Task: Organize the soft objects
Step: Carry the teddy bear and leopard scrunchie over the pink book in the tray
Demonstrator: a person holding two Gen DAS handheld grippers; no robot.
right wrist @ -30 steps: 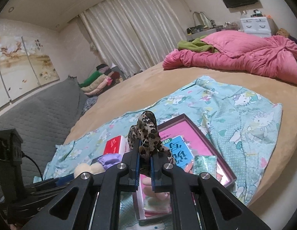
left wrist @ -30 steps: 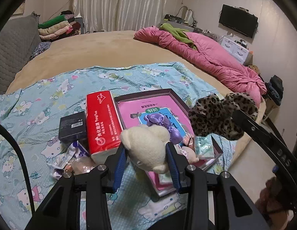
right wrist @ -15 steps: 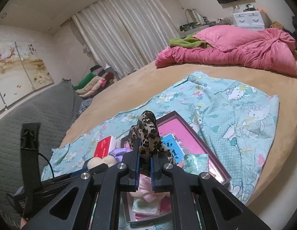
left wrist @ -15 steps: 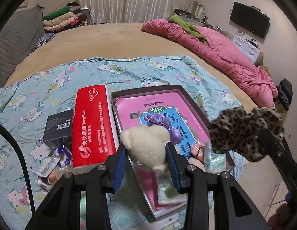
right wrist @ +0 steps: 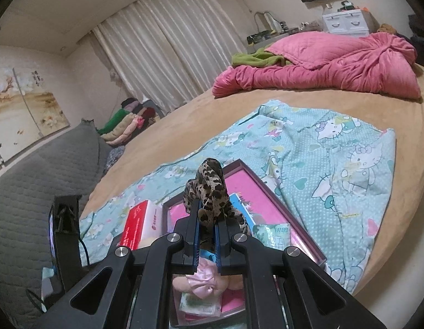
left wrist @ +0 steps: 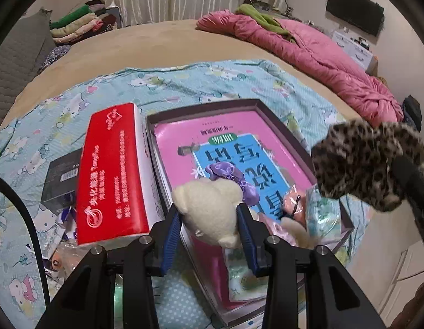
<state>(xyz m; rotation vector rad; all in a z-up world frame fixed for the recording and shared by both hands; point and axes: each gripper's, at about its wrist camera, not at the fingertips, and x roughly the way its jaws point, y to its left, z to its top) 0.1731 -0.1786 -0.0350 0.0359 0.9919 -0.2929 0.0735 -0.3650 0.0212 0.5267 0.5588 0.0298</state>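
Note:
My left gripper (left wrist: 209, 219) is shut on a cream plush toy (left wrist: 212, 211), held just above the near end of a dark-rimmed shallow box (left wrist: 277, 126) with a pink and blue sheet inside. A purple satin scrunchie (left wrist: 231, 178) lies in the box beyond the plush. My right gripper (right wrist: 207, 216) is shut on a leopard-print scrunchie (right wrist: 209, 189), which hangs over the same box (right wrist: 269, 189); in the left wrist view this leopard scrunchie (left wrist: 360, 164) floats at the box's right side. A pink satin scrunchie (right wrist: 203, 277) and tissue packets (right wrist: 272, 234) rest in the box.
A red tissue pack (left wrist: 113, 170) lies against the box's left wall, with a black carton (left wrist: 62, 178) and small wrappers beside it. All sit on a cartoon-print sheet (left wrist: 184, 82) on a round tan bed. A pink quilt (left wrist: 307, 52) is heaped at the far right. The bed edge is close at right.
My left gripper has sunk and moved forward with the plush, so the box and red pack look larger. The right gripper with the leopard scrunchie has dropped slightly over the box.

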